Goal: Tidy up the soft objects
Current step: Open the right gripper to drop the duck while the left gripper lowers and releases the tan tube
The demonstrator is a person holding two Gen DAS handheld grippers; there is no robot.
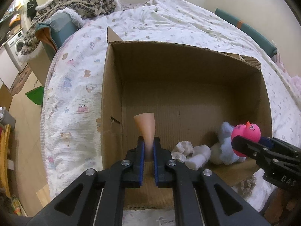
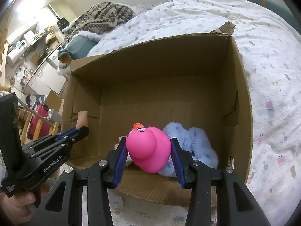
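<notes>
Left wrist view showed my left tool (image 1: 148, 146) clamped on a peach cone-shaped toy (image 1: 144, 126) over the cardboard box (image 1: 112, 86). My right tool (image 2: 148, 150) gripped the pink rubber duck (image 2: 148, 148) above a blue plush (image 2: 195, 141) inside that box, on the bed (image 2: 272, 94).

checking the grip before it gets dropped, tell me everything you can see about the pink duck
The pink duck is a smooth, glossy toy, rubber or vinyl by the look of it, with a round head, a plump body, an orange beak and a cartoon eye. The right gripper is shut on its body, one blue pad on each side. It is held over the open cardboard box, head turned toward the far wall, just above or against the light blue plush toy; contact cannot be told.
</notes>
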